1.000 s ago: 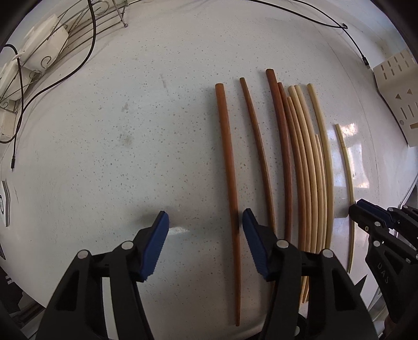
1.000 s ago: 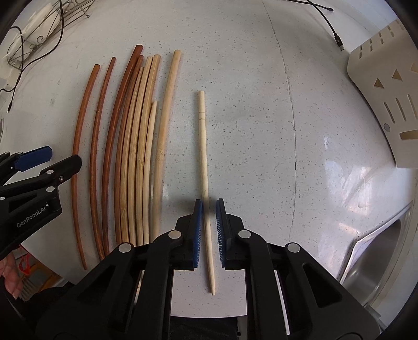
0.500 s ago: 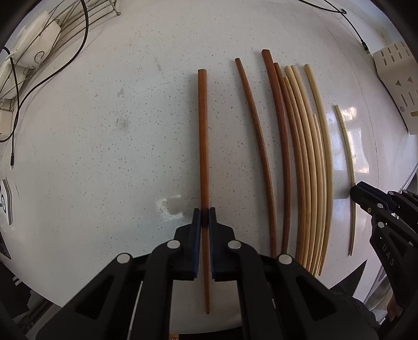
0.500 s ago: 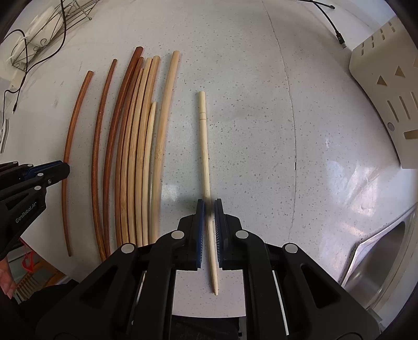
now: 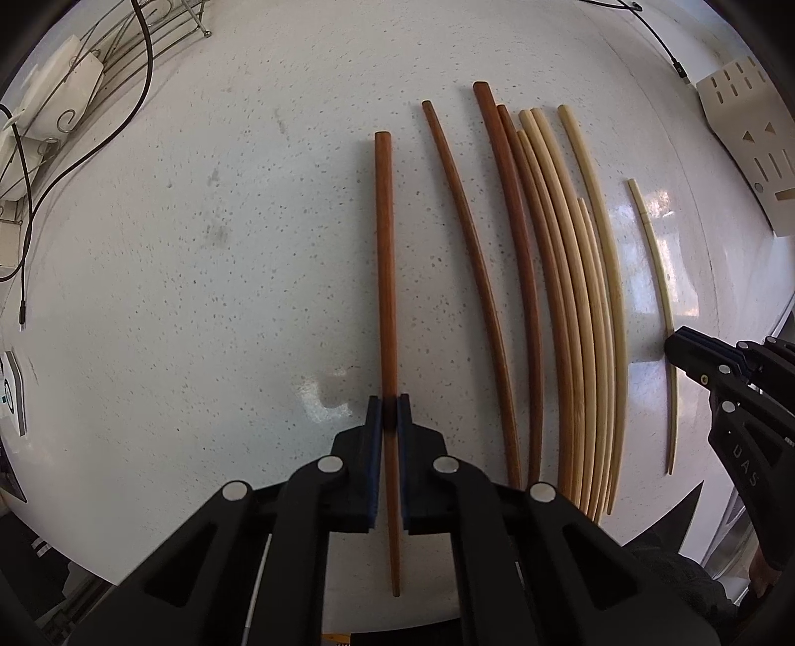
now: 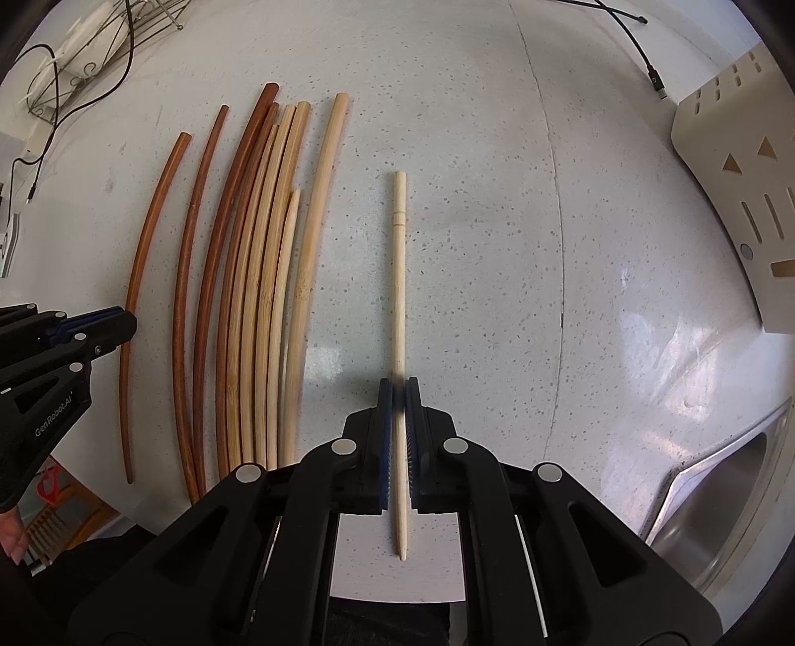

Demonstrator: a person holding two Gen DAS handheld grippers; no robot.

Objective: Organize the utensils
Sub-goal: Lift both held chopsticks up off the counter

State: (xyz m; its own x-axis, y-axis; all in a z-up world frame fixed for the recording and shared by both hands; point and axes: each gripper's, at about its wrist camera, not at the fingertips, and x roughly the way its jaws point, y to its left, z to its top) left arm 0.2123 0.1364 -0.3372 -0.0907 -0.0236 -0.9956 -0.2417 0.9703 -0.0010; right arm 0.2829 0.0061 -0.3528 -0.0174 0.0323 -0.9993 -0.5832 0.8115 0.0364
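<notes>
Left gripper [image 5: 389, 412] clamped on a brown chopstick [image 5: 385, 278], right gripper [image 6: 398, 395] clamped on a pale chopstick [image 6: 398, 268], remaining chopsticks [image 6: 258, 278] lying between them.

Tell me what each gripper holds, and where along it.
Left gripper pinches the dark brown chopstick toward its thin end; right gripper pinches the pale chopstick likewise.

- A white speckled surface [image 6: 497, 199].
- A wire rack [image 5: 164, 30] at the far left, white dishes [image 5: 64, 104] in it.
- Black cables [image 5: 89, 149] trail across the surface.
- A cream slotted block [image 6: 735, 199] stands at the far right.
- A steel sink [image 6: 720, 487] at the near right.
</notes>
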